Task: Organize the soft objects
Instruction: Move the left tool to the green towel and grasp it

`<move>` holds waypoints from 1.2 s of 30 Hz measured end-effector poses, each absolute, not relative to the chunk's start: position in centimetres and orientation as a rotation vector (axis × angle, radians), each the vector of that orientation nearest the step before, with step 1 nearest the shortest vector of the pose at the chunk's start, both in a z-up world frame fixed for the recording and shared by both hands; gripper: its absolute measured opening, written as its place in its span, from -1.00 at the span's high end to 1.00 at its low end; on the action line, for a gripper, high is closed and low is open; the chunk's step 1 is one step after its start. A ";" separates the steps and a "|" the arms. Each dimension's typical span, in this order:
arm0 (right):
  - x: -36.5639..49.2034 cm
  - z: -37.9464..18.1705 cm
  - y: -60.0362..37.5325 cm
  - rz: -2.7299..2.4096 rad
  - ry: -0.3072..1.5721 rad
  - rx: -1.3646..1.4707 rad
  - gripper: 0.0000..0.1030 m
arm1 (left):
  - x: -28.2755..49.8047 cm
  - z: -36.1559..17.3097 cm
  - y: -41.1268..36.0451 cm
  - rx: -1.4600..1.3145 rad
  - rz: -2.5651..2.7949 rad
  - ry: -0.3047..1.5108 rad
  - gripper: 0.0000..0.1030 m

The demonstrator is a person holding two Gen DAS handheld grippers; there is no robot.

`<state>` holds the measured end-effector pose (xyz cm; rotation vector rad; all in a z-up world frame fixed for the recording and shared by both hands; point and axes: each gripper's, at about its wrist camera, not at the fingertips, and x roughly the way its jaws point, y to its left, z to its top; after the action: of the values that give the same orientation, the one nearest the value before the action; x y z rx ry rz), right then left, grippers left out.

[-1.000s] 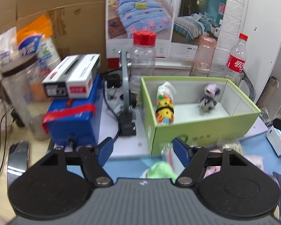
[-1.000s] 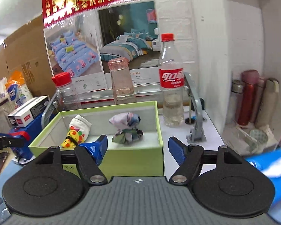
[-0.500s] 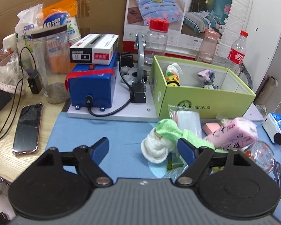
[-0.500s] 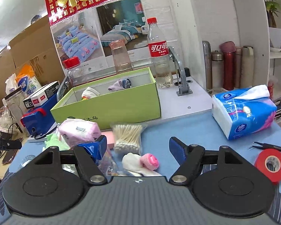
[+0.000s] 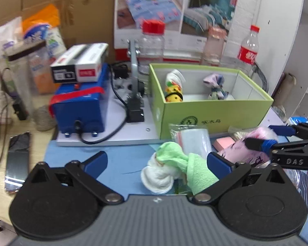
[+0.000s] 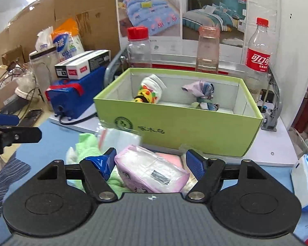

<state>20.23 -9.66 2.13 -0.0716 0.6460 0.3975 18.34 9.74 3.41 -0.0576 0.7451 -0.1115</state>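
Observation:
A green box (image 5: 215, 112) (image 6: 174, 127) holds a yellow patterned sock roll (image 5: 173, 90) and a purple-blue cloth bundle (image 5: 214, 86). In front of it on the blue mat lie a green-and-white sock bundle (image 5: 168, 172) and a pink soft pack (image 6: 149, 172). My left gripper (image 5: 157, 161) hovers over the sock bundle. Its jaws are opening wide; the bundle sits between them near the right finger, untouched. My right gripper (image 6: 151, 158) (image 5: 264, 137) straddles the pink pack, open, with its left finger close to the pack's edge.
A blue machine (image 5: 80, 110) with a white carton on top stands left of the box, and a phone (image 5: 17, 160) lies at the mat's left. A clear zip bag (image 5: 193, 139) rests by the socks. Bottles (image 6: 258, 57) line the back wall. A tissue pack (image 6: 306, 180) lies at the right.
Both grippers drew back from the box toward the pile. The left one has spread wider over the sock bundle. The right one swung left and now has the pink pack between its fingers.

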 end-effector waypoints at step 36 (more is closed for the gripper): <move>14.2 1.5 -22.7 0.129 0.518 0.307 -0.21 | 24.5 -0.3 0.7 0.477 -0.372 0.964 -0.99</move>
<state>14.19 -22.65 1.52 0.3074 0.5176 0.1290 24.47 0.68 -0.35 0.4770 0.9639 -0.3722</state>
